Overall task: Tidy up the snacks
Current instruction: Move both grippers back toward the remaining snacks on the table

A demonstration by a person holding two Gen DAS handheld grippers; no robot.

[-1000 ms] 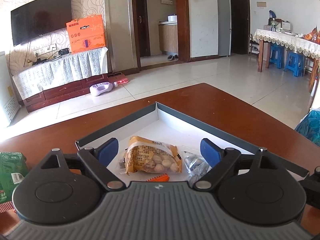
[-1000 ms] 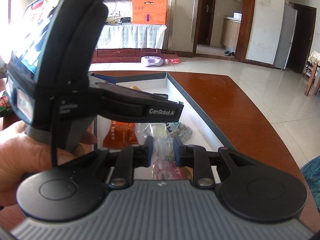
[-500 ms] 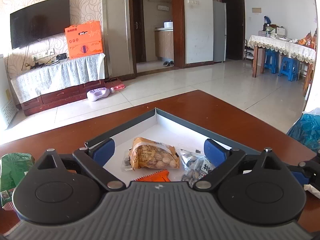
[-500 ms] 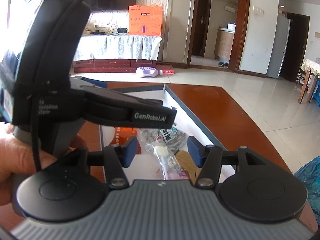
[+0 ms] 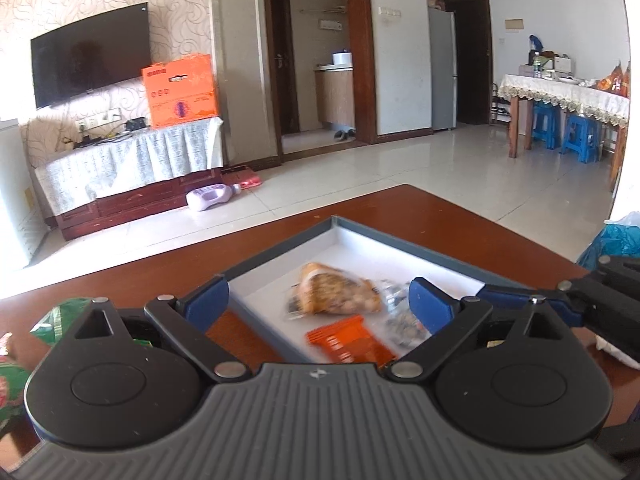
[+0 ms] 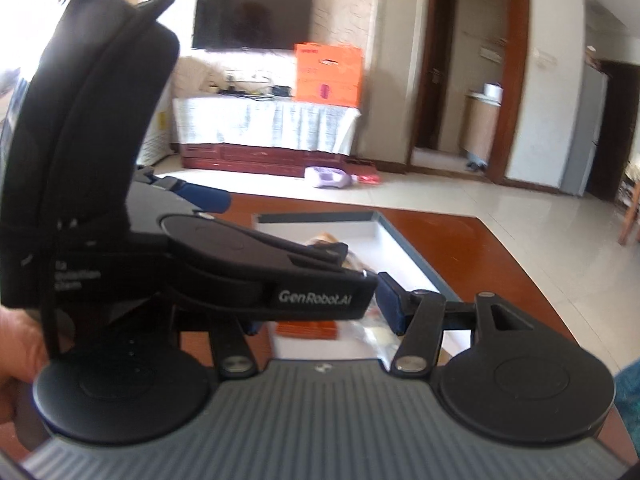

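Note:
A grey-rimmed white tray (image 5: 280, 258) sits on the brown table. In it lie a yellow nut bag (image 5: 336, 294), an orange packet (image 5: 348, 340) and a silvery packet (image 5: 400, 316). My left gripper (image 5: 320, 306) hovers open over the tray's near left rim, nothing between its blue fingers. My right gripper (image 6: 320, 320) is open too, above the tray's near end, where the orange packet (image 6: 308, 328) and a clear packet (image 6: 372, 332) lie below it. The left gripper's black body (image 6: 240, 272) crosses the right wrist view and hides the right gripper's left finger.
A green snack packet (image 5: 60, 316) lies on the table left of the tray. A hand (image 6: 16, 344) holds the left gripper's handle. A blue plastic bag (image 5: 616, 240) sits off the table's right edge. The right gripper (image 5: 560, 300) shows at the left wrist view's right side.
The right gripper's jaws went from shut on the clear packet to open, leaving it in the tray. Both grippers drew back from the tray, the left one shifting leftward.

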